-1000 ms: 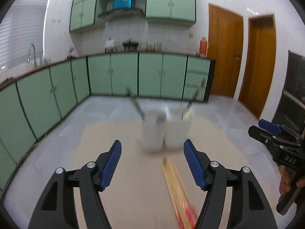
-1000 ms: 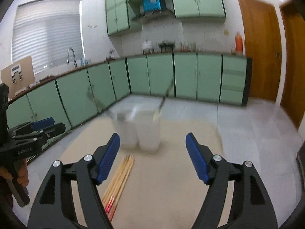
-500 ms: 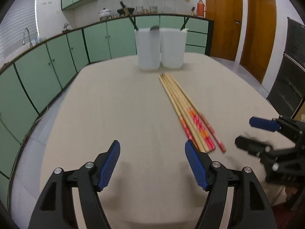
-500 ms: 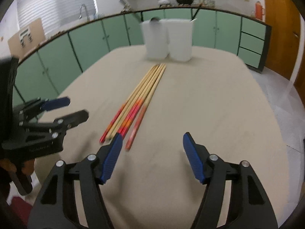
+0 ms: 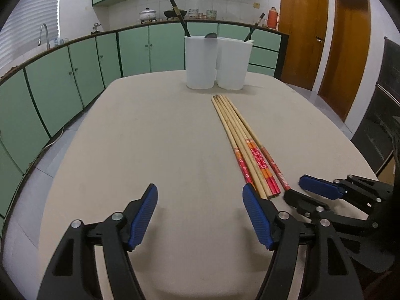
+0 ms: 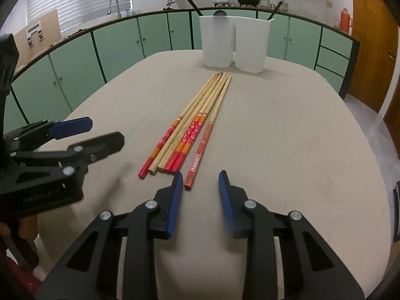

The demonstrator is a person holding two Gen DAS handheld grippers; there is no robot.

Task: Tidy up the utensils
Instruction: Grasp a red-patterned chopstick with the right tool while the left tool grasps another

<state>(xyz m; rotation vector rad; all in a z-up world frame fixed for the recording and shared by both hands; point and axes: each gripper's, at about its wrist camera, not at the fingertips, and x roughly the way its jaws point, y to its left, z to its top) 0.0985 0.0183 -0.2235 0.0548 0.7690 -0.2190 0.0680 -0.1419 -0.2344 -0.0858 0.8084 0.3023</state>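
Several long wooden chopsticks with red and orange patterned ends lie side by side on the beige table. Two white holders stand together at the table's far end, with dark utensils sticking out of them. My left gripper is open and empty, low over the near table, left of the chopstick ends. My right gripper is open and empty, its jaws just behind the near end of the rightmost chopstick. Each gripper also shows in the other's view.
Green kitchen cabinets run along the left and back walls, with a sink tap and pots on the counter. Wooden doors stand at the right. The table's edges fall away on every side.
Both grippers have come down from looking across the room to low over the near table. The right gripper's jaws have narrowed and now sit at the chopstick ends.
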